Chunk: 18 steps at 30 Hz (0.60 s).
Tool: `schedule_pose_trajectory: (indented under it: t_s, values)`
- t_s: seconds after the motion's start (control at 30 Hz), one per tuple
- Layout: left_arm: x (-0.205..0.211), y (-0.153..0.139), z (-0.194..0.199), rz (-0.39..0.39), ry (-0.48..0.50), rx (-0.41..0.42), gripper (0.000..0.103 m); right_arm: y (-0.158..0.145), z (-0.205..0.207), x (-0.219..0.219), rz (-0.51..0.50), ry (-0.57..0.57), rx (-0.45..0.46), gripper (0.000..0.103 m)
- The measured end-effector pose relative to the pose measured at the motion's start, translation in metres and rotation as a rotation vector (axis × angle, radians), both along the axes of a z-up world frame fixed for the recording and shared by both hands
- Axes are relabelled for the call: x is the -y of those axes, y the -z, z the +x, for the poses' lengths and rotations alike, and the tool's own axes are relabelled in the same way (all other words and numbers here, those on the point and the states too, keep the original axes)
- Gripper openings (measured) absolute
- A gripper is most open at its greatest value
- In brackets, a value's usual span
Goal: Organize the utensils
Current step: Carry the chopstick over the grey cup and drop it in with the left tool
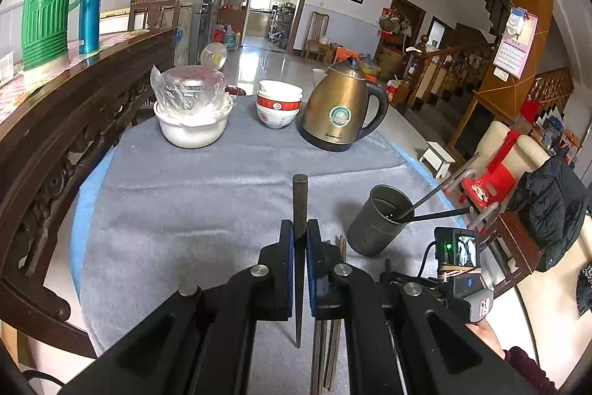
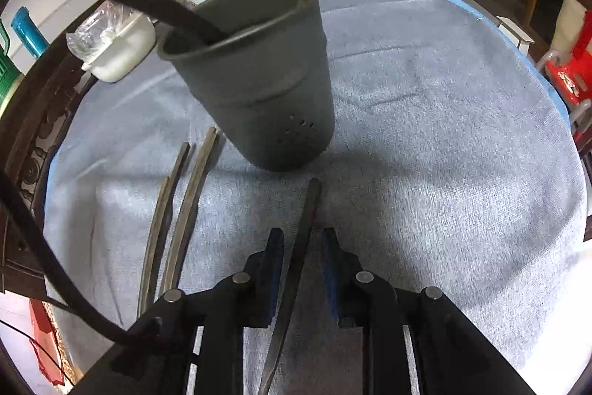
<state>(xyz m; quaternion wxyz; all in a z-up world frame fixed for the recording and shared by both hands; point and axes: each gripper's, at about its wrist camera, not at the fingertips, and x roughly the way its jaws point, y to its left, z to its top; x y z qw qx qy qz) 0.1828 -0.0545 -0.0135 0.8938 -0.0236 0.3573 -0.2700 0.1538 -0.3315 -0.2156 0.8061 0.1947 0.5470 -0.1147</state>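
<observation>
A grey metal utensil cup (image 1: 377,224) stands on the grey cloth and holds two dark chopsticks (image 1: 438,195) that lean out to the right. My left gripper (image 1: 299,228) is shut on a dark chopstick (image 1: 299,210), held above the cloth left of the cup. In the right wrist view the cup (image 2: 255,87) is just ahead. My right gripper (image 2: 301,236) is open around another chopstick (image 2: 301,232) that lies on the cloth. Several loose chopsticks (image 2: 185,210) lie to its left.
A brass electric kettle (image 1: 340,106), stacked red-and-white bowls (image 1: 278,104) and a white pot with a plastic-wrapped lid (image 1: 192,110) stand at the back of the table. A dark carved wooden rail (image 1: 74,121) runs along the left. The table's edge curves on the right (image 2: 518,39).
</observation>
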Motion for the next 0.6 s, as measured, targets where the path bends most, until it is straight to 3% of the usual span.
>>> schedule_pose_trajectory:
  t_s: [0.03,0.27,0.47,0.6]
  values:
    - [0.0,0.0,0.0,0.002,-0.001,0.0,0.006,0.0,0.001,0.0,-0.009,-0.004,0.0,0.011]
    - [0.001,-0.008,-0.001,0.008,-0.007,0.013,0.006,-0.018,-0.024,0.022,0.097,0.016,0.108,0.008]
    - [0.01,-0.033,-0.001,-0.043,0.007,0.053,0.006,-0.081,-0.065,0.045,0.089,0.046,0.331,0.006]
    - [0.022,-0.055,0.001,-0.086,0.012,0.093,0.006,-0.134,-0.083,0.061,0.064,0.101,0.526,0.006]
